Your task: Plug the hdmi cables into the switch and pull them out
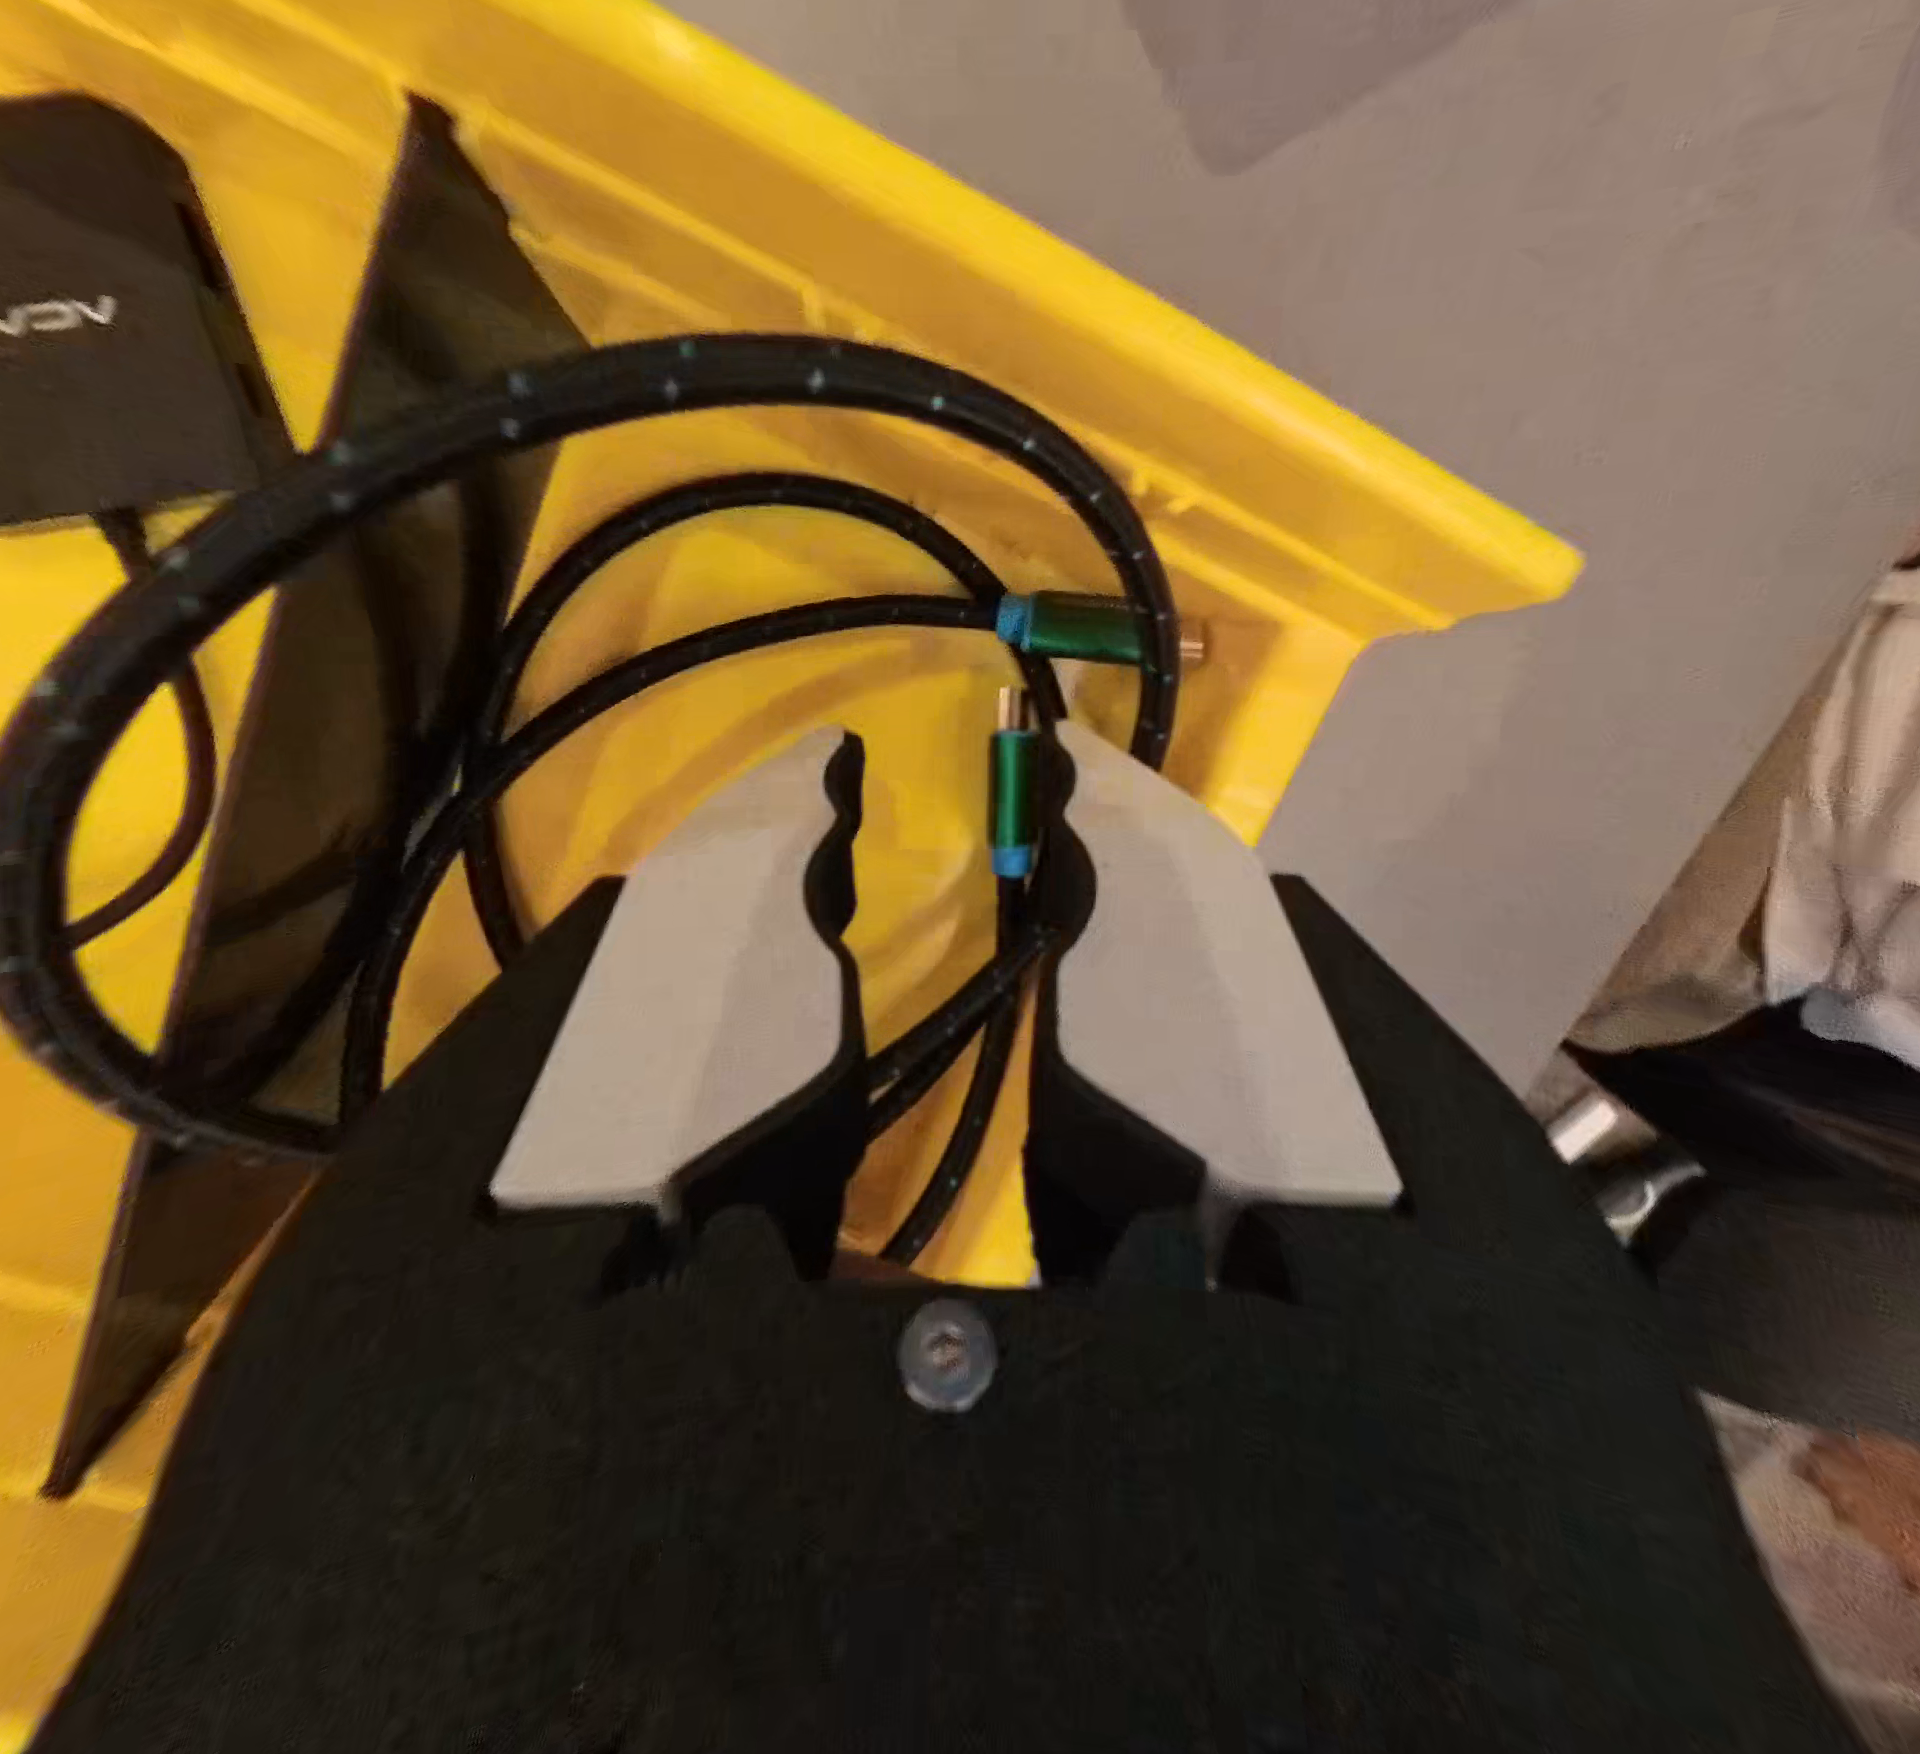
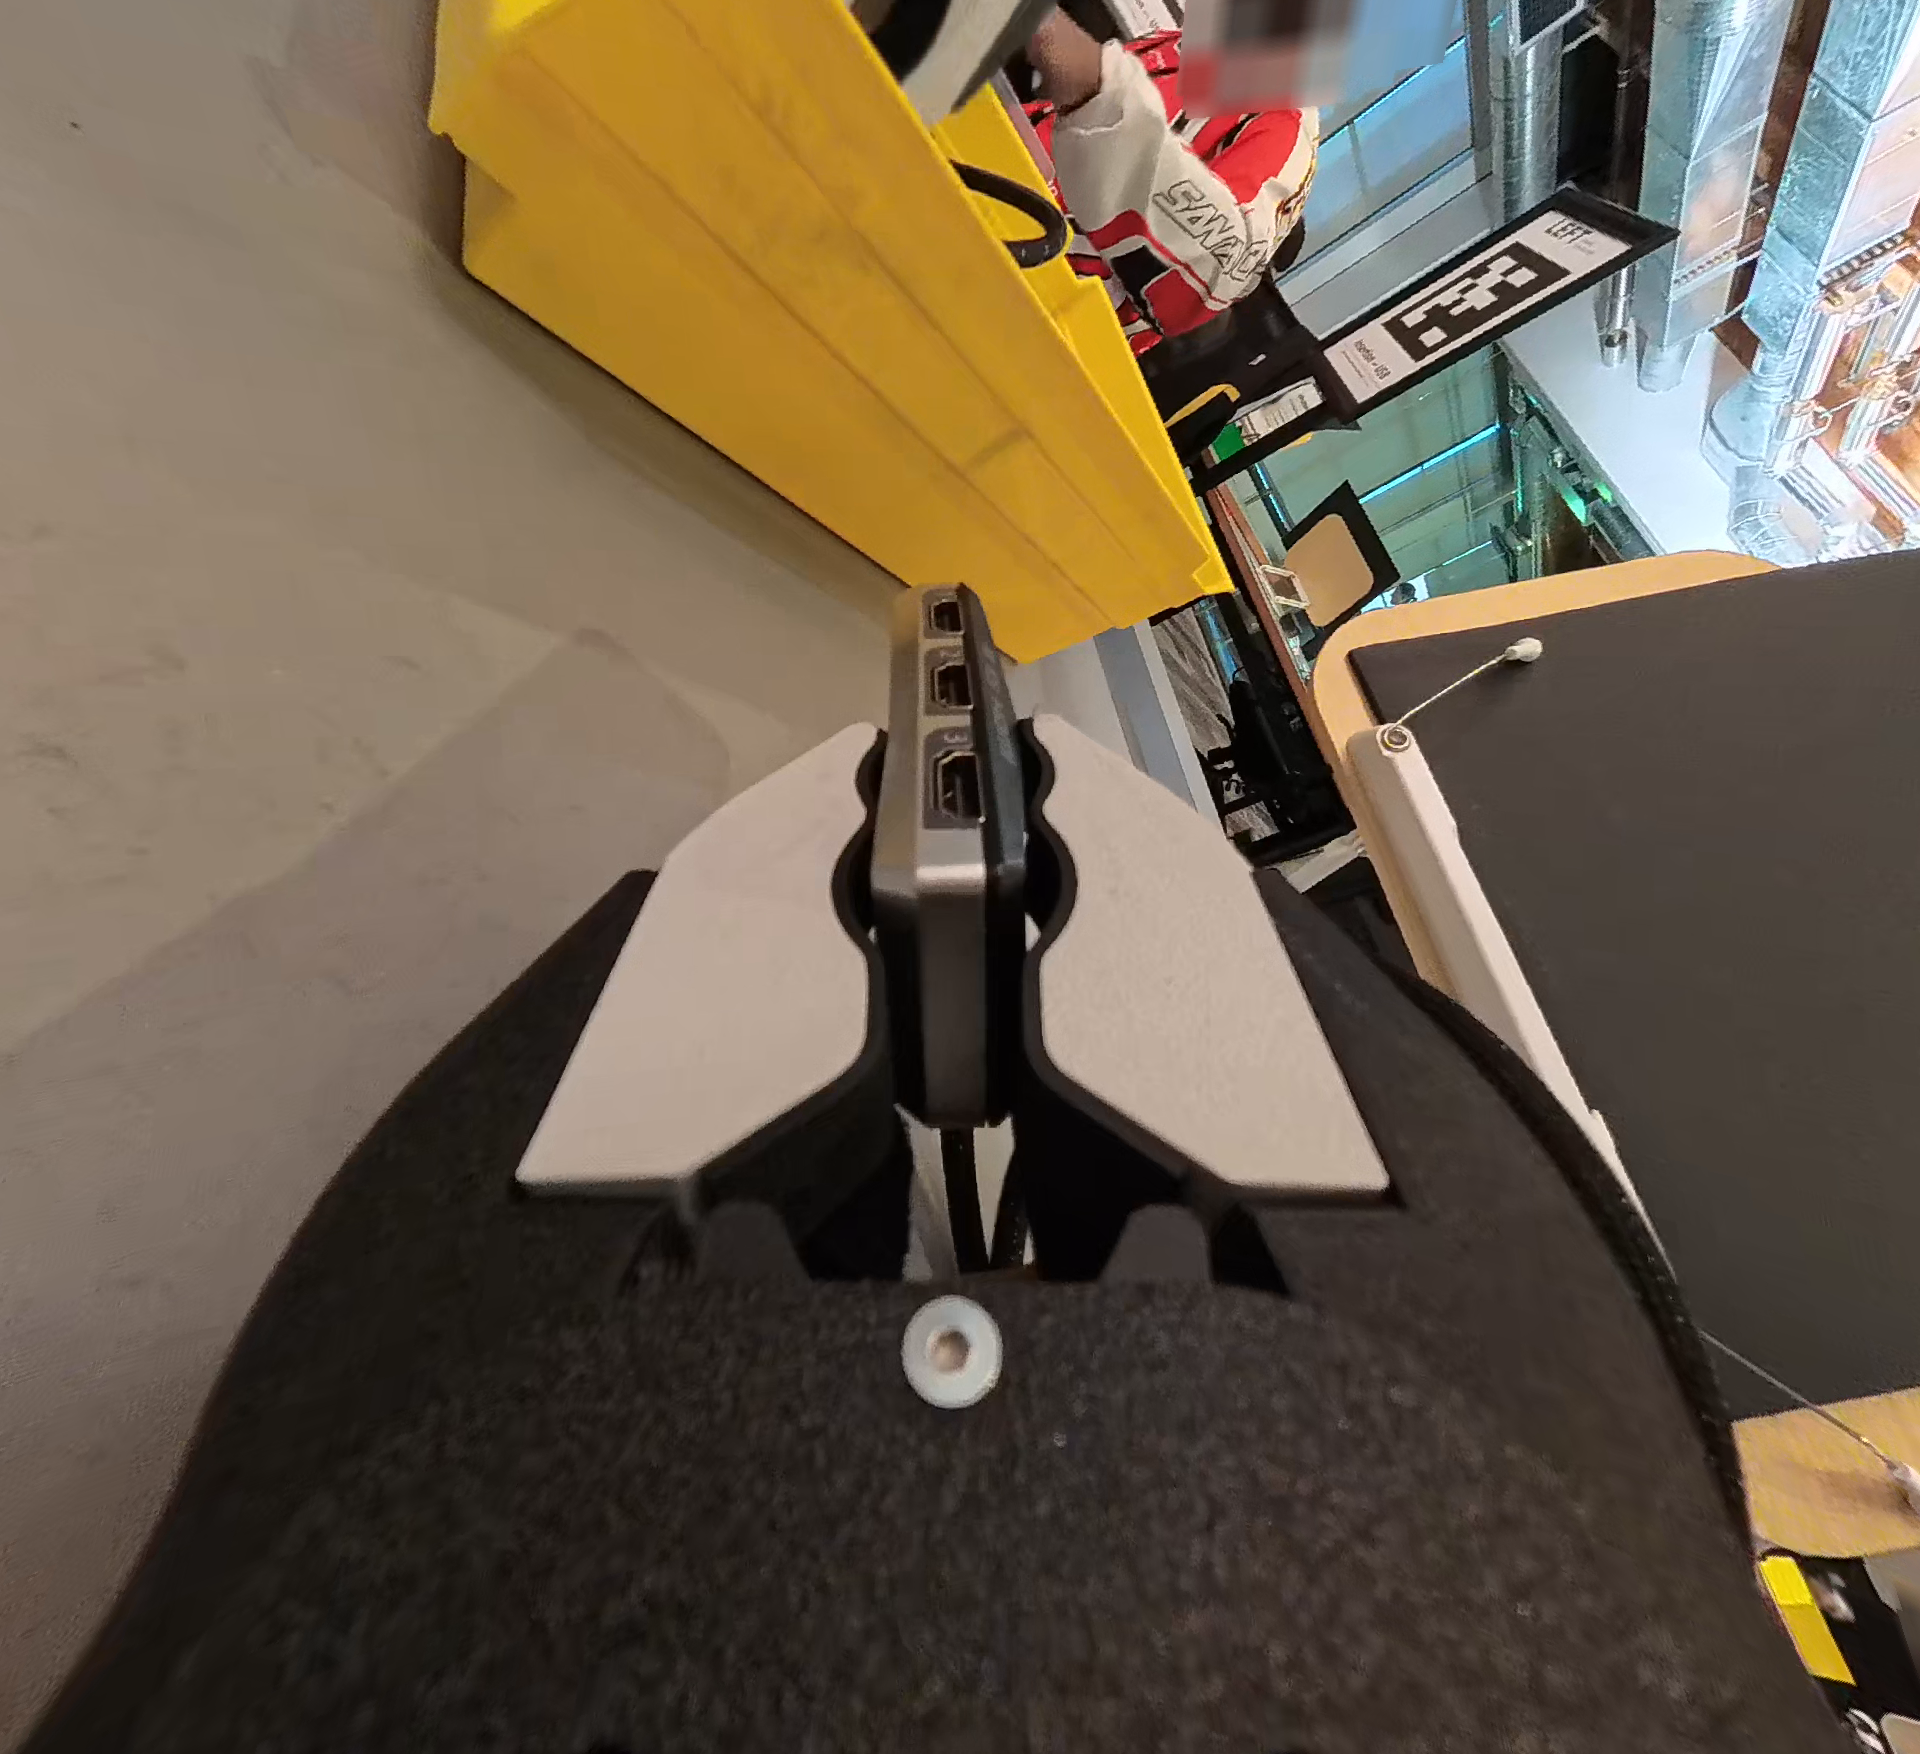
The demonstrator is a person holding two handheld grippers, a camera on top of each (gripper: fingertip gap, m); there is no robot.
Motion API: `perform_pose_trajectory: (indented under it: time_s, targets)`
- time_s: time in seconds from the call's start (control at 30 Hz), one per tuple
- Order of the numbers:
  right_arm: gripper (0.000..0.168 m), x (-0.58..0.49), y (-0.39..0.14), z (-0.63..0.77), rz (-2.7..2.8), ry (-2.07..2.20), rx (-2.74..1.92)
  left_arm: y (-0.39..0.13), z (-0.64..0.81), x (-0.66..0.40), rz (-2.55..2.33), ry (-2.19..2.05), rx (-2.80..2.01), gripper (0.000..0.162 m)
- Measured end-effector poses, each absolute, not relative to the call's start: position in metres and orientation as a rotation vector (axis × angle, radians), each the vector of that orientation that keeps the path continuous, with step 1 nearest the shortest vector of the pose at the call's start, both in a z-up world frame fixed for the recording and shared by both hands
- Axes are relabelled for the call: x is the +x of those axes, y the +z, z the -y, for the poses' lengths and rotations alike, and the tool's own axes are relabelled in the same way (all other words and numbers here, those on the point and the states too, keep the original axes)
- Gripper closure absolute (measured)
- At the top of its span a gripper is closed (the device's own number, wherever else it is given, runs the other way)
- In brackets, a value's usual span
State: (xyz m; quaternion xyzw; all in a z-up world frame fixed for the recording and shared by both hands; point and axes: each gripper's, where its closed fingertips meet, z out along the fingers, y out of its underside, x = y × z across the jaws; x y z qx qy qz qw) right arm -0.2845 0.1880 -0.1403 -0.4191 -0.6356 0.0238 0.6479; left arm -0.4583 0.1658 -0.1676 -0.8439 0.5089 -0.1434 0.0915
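Grey tabletop, yellow bin [image 1: 727,177]: left gripper [image 1: 961,759] spread around a green plug [image 1: 1013,805]; right gripper [image 2: 951,769] pinches the switch [image 2: 951,831]. Tangled cables [image 1: 582,416] could snag and drag the plug askew.

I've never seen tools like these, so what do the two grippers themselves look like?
Both look alike. The left gripper and right gripper each have a wide black body with a grainy, felt-like surface and one silver screw in the middle. Two pale grey fingers taper forward, their black inner edges cut in wavy notches.
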Motion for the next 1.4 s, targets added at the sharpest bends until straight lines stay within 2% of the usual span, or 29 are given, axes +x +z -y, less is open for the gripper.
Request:
perform_pose_trajectory:
  time_s: [0.2, 0.37, 0.57, 0.73, 0.83, 1.1, 1.27, 1.4]
  targets:
    - [0.146, -0.284, -0.138, -0.190, 1.430, 0.092, -0.974, -0.198, -0.152, -0.472, -1.735, -0.298, -2.594, 0.128]
    - [0.146, -0.283, -0.137, -0.192, 1.418, 0.117, -0.992, -0.199, -0.140, -0.466, -1.717, -0.516, -2.625, 0.152]
    - [0.146, -0.283, -0.138, -0.191, 1.425, 0.113, -0.990, -0.206, -0.130, -0.463, -1.777, -0.524, -2.647, 0.150]
    - [0.146, -0.283, -0.137, -0.191, 1.423, 0.107, -0.987, -0.200, -0.137, -0.464, -1.839, -0.342, -2.494, 0.150]
    - [0.146, -0.283, -0.137, -0.191, 1.421, 0.106, -0.986, -0.167, -0.146, -0.464, -1.690, -0.353, -2.395, 0.150]
    - [0.146, -0.282, -0.135, -0.192, 1.408, 0.122, -0.993, -0.010, -0.175, -0.492, -1.047, -0.630, -2.019, 0.150]
    - [0.146, -0.282, -0.134, -0.192, 1.408, 0.116, -0.989, 0.036, -0.195, -0.510, -0.754, -0.737, -1.864, 0.150]
    - [0.146, -0.282, -0.135, -0.191, 1.410, 0.111, -0.985, 0.041, -0.200, -0.513, -0.700, -0.739, -1.864, 0.151]
